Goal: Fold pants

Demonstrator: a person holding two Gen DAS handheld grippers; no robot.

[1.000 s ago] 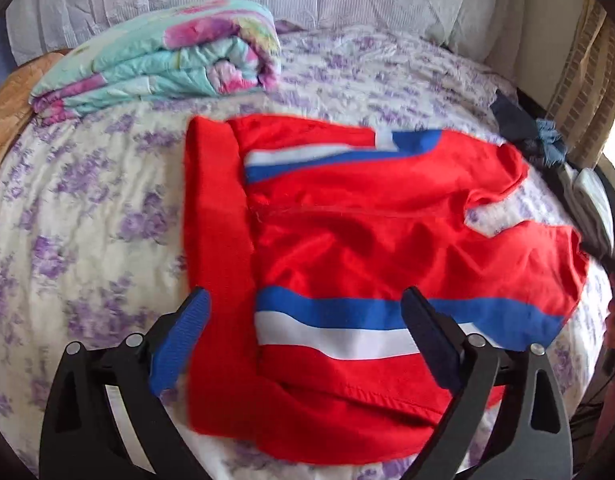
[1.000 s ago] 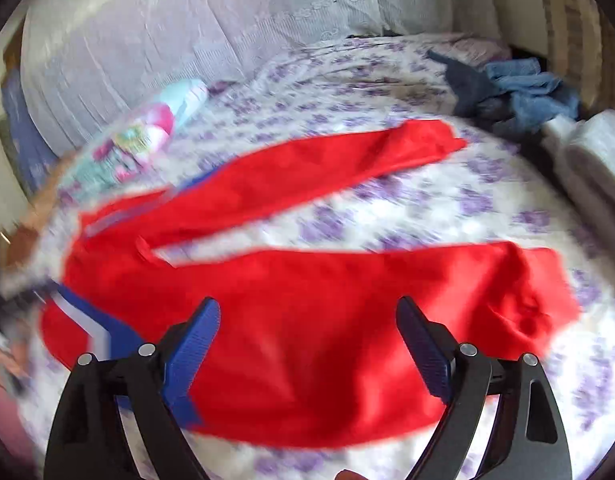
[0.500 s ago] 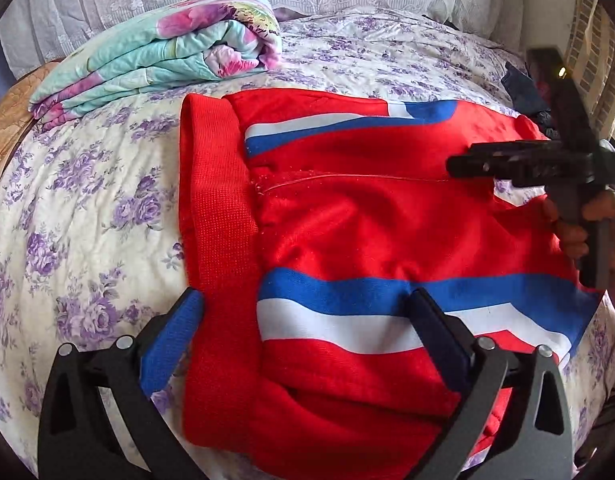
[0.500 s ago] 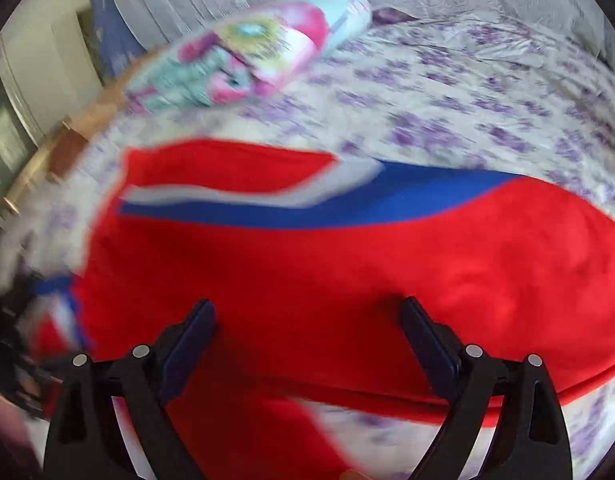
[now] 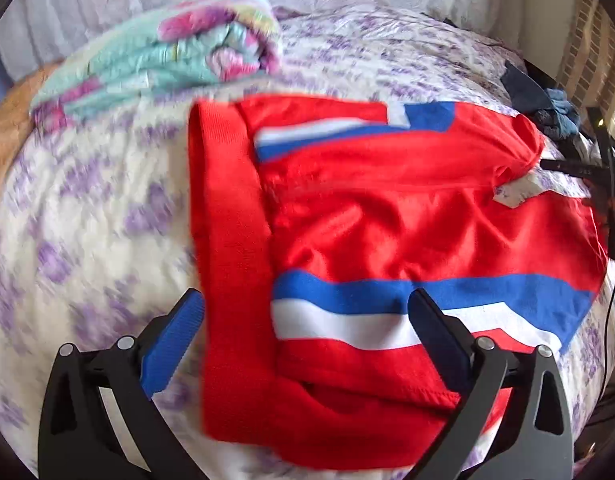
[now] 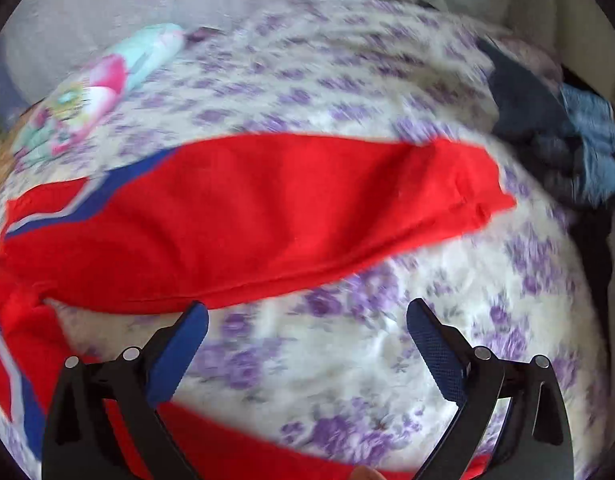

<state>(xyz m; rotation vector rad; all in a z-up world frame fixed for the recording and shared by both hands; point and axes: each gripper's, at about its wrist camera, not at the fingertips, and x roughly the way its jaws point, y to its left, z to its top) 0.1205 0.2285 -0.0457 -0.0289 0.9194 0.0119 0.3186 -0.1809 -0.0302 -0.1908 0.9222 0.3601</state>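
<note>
Left wrist view: red pants (image 5: pixel 387 232) spread flat on flowered bedspread (image 5: pixel 87 220), waistband nearest; left gripper (image 5: pixel 305 320) above waistband, jaws apart, empty; folded quilt (image 5: pixel 159 60) beyond pants. Right wrist view: right gripper (image 6: pixel 307 328) over bare bedspread between pant legs, jaws opening, empty; dark clothes (image 6: pixel 555 128) beyond leg end.

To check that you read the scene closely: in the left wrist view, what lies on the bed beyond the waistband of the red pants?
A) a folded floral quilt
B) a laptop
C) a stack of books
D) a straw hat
A: a folded floral quilt in turquoise and pink lies on the bed beyond the red pants.
</note>
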